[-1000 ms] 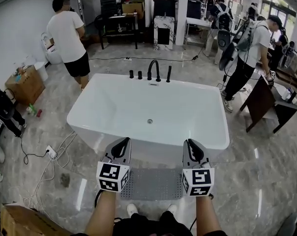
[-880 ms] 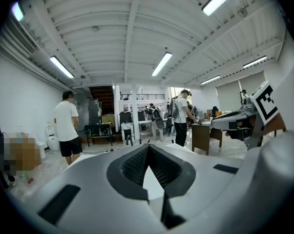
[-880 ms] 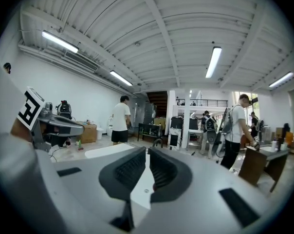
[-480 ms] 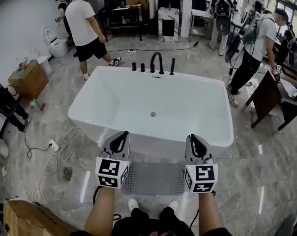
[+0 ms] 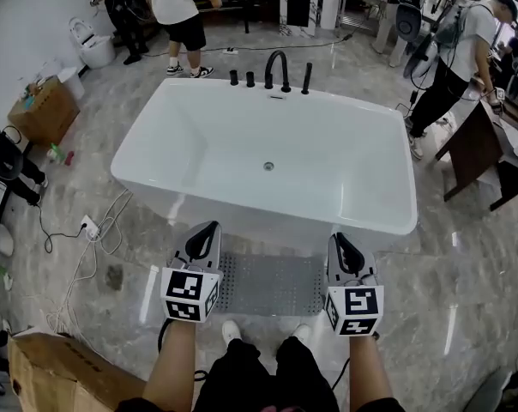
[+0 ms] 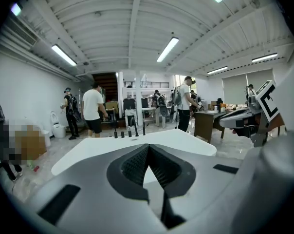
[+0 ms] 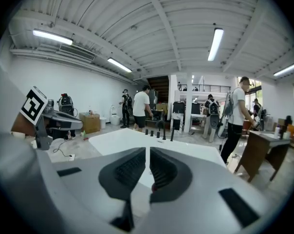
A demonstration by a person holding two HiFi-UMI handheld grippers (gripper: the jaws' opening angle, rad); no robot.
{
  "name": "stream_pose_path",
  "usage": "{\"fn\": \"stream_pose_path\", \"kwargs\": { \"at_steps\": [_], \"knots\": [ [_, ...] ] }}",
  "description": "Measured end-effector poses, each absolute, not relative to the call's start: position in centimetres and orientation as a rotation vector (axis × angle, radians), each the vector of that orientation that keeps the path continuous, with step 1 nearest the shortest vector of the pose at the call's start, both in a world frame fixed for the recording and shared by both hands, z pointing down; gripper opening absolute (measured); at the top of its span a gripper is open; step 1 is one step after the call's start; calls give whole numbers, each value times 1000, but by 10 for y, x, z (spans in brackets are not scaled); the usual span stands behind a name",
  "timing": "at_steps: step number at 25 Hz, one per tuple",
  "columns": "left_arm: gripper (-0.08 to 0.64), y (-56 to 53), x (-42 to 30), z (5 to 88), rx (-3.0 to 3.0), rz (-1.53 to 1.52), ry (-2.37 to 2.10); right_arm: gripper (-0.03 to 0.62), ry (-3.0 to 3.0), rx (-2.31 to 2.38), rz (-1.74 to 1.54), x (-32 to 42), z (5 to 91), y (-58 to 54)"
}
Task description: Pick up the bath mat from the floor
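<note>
A person holds the left gripper (image 5: 206, 230) and the right gripper (image 5: 340, 240) side by side above a grey perforated bath mat (image 5: 272, 283). Each gripper's fingers are pressed together, pinching nothing and touching nothing. The bath mat lies flat on the glossy marble-look floor (image 5: 465, 264), against the near side of a white freestanding bathtub (image 5: 328, 170) and just ahead of the person's shoes (image 5: 231, 333). Black taps (image 5: 276, 69) stand at the bathtub's far rim. A cardboard box (image 5: 62, 376) sits at the lower left, a white cable (image 5: 96, 256) trails across the floor, and other people stand about the showroom-like hall beneath strip lights.
</note>
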State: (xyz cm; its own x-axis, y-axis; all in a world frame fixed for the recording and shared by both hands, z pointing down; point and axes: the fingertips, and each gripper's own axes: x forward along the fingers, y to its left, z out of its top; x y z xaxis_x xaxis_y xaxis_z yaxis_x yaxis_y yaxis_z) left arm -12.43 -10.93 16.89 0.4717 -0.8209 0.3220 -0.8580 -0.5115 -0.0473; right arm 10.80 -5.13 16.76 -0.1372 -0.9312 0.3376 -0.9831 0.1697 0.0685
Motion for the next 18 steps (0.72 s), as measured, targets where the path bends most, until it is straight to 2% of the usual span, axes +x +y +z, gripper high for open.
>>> {"fn": "stream_pose_path", "kwargs": {
  "at_steps": [18],
  "knots": [
    [-3,-105,-148,401,2426,642,-1482,23,-2021,1819,426,135,389,-42]
  ]
}}
